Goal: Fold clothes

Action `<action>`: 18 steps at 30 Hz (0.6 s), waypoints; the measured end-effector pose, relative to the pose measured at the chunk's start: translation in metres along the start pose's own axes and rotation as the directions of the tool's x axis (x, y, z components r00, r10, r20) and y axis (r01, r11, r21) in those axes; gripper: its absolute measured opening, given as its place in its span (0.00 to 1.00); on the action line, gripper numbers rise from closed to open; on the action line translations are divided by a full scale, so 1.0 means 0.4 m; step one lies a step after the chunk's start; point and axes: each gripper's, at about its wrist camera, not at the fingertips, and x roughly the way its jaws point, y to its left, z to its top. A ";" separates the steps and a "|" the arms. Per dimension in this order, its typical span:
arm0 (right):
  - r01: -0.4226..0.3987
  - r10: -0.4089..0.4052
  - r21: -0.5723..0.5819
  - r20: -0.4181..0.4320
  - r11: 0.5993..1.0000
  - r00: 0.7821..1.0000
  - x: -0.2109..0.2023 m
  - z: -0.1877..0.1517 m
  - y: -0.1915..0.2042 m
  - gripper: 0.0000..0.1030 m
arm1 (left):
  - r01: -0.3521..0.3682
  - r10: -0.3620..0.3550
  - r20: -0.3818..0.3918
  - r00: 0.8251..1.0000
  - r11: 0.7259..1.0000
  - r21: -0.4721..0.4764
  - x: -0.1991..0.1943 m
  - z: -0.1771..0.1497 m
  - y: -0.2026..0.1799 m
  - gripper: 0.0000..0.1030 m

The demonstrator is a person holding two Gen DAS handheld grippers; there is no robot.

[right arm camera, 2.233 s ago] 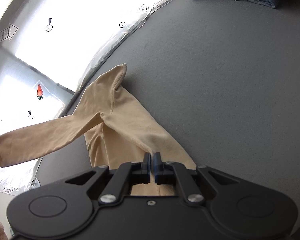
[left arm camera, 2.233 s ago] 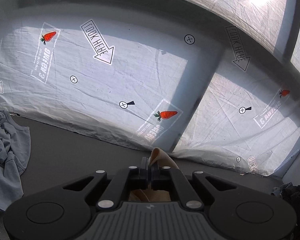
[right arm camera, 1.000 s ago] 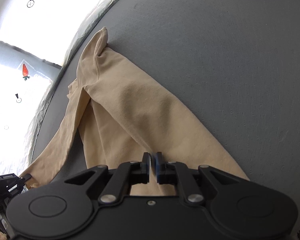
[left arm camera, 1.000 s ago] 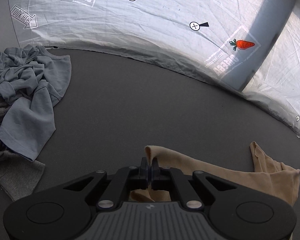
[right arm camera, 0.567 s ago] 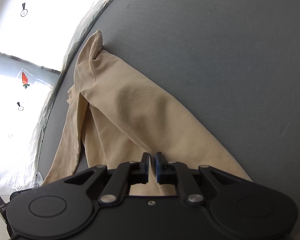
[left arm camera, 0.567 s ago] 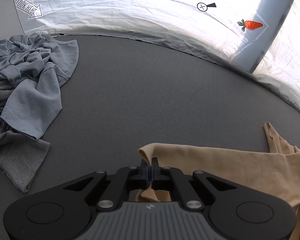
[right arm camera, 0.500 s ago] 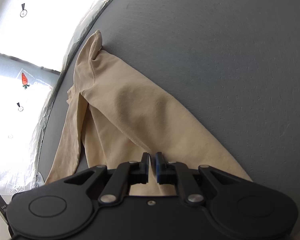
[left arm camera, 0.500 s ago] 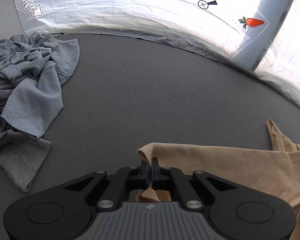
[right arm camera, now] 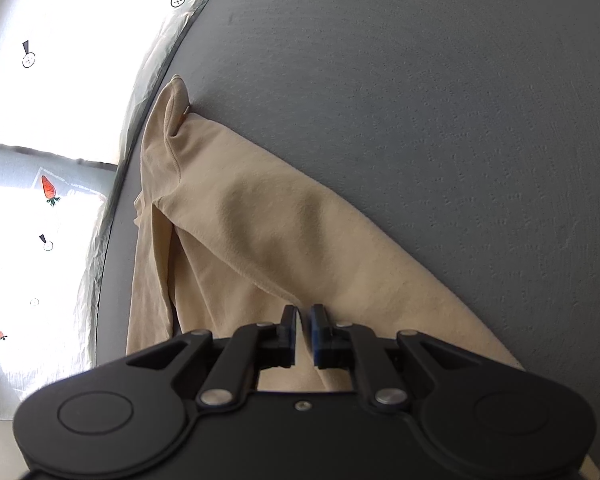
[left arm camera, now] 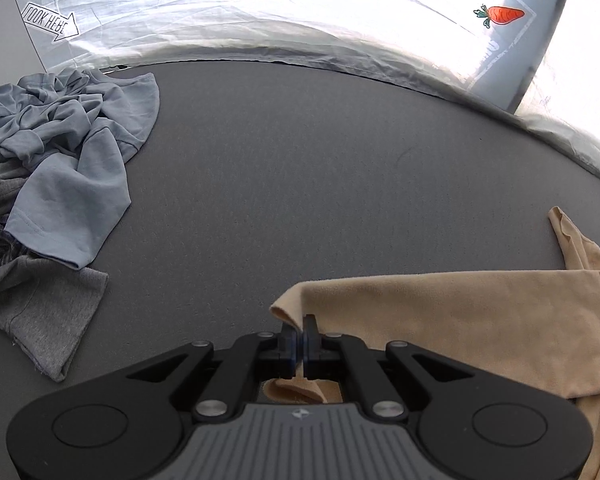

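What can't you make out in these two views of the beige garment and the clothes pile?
- Beige garment: left wrist view, cut off by the right edge; near part hidden under the left tongs.
- Right tongs: right wrist view, whether the fabric is really pinched, the tips hide it.
- Clothes pile: left wrist view, cut off by the left edge.

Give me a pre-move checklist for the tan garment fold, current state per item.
1. Left tongs clamped on the tan garment edge: ok.
2. Right tongs gripping the garment: ok, fabric sits in the narrow gap between the pads.
3. Garment resting on the grey table, not hanging: ok.
4. Sleeve laid flat: not ok, it bunches beside the body.
5. Grey clothes pile clear of the garment: ok, apart at the left.
6. Garment's near hem: cannot tell, hidden under the tongs.
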 end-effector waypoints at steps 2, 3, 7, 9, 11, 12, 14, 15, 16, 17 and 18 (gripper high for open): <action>-0.011 0.011 0.012 -0.003 1.000 1.000 -0.001 0.001 -0.003 0.11 | -0.006 0.006 0.004 1.000 1.000 0.016 -0.007 -0.009 -0.008 0.03; -0.019 0.019 0.015 -0.003 1.000 1.000 -0.002 0.001 -0.004 0.15 | -0.005 0.004 0.005 1.000 1.000 0.023 -0.012 -0.016 -0.012 0.03; -0.083 0.083 0.041 -0.006 0.996 0.997 -0.012 0.002 -0.007 0.36 | 0.014 -0.015 0.010 1.000 0.998 0.053 -0.038 -0.057 -0.036 0.03; -0.123 0.123 0.059 -0.003 0.991 0.992 -0.022 0.005 -0.014 0.46 | 0.025 -0.026 0.015 1.000 0.998 0.059 -0.054 -0.080 -0.047 0.03; -0.168 0.168 0.082 0.004 0.982 0.986 -0.034 0.010 -0.024 0.51 | 0.044 -0.045 0.016 0.999 0.997 0.059 -0.070 -0.102 -0.057 0.03; -0.190 0.189 0.098 0.016 0.977 0.982 -0.045 0.014 -0.033 0.51 | 0.054 -0.055 0.017 0.998 0.996 0.065 -0.080 -0.114 -0.066 0.03; -0.228 0.225 0.125 0.040 0.966 0.974 -0.067 0.024 -0.051 0.49 | 0.061 -0.063 0.021 0.998 0.995 0.083 -0.098 -0.137 -0.086 0.03; -0.227 0.222 0.120 0.053 0.966 0.974 -0.078 0.027 -0.057 0.42 | 0.065 -0.067 0.023 0.997 0.994 0.089 -0.107 -0.148 -0.095 0.03; -0.219 0.213 0.110 0.060 0.970 0.975 -0.088 0.031 -0.062 0.38 | 0.069 -0.072 0.025 0.997 0.993 0.093 -0.115 -0.158 -0.104 0.03; -0.209 0.203 0.101 0.064 0.973 0.977 -0.096 0.034 -0.067 0.31 | 0.076 -0.078 0.025 0.997 0.993 0.096 -0.123 -0.169 -0.113 0.03; -0.195 0.190 0.098 0.059 0.976 0.980 -0.100 0.035 -0.073 0.26 | 0.083 -0.086 0.024 0.996 0.992 0.098 -0.131 -0.181 -0.122 0.03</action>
